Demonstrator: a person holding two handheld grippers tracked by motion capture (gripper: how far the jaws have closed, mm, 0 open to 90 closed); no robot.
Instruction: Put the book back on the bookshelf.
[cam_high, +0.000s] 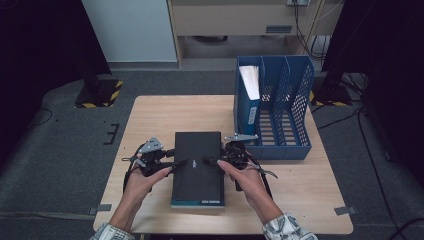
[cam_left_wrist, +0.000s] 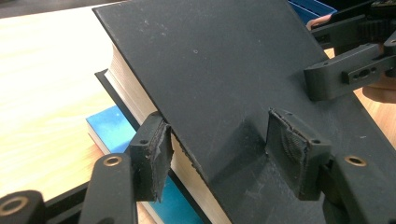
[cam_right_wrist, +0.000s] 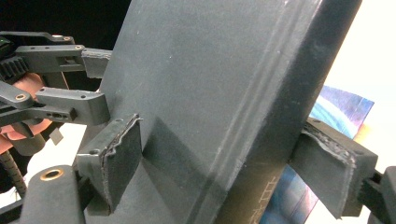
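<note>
We are working a black book (cam_high: 197, 167) that lies near the front edge of the counter (cam_high: 150, 115), about midway along it, stacked on a blue book (cam_left_wrist: 109, 128) whose cover peeks out underneath. Our left hand-held gripper (cam_high: 172, 164) is biting the black book's left edge, one pad on top of the cover and the other against the page block; the pads are touching it, so we are judging this a grip on the book at a middling width. Our right hand-held gripper (cam_high: 210, 161) is straddling the spine side, one pad on the cover and the other at the underside, narrower, with the book between its jaws; the left pad looks to be resting on the cover, but whether both are pressing we cannot tell. We are taking the book from both sides, probably because it is thick and heavy and one grip at an edge would let it sag or swing open; the left gripper view shows it tilted, the left edge raised off the blue book. A blue file rack (cam_high: 280, 107) is standing at the right rear of the counter, just beside the right hand-held gripper, with one binder (cam_high: 249, 97) upright in its left slot and the other slots free. The rack's front wall is standing in the way if we are heading there.
</note>
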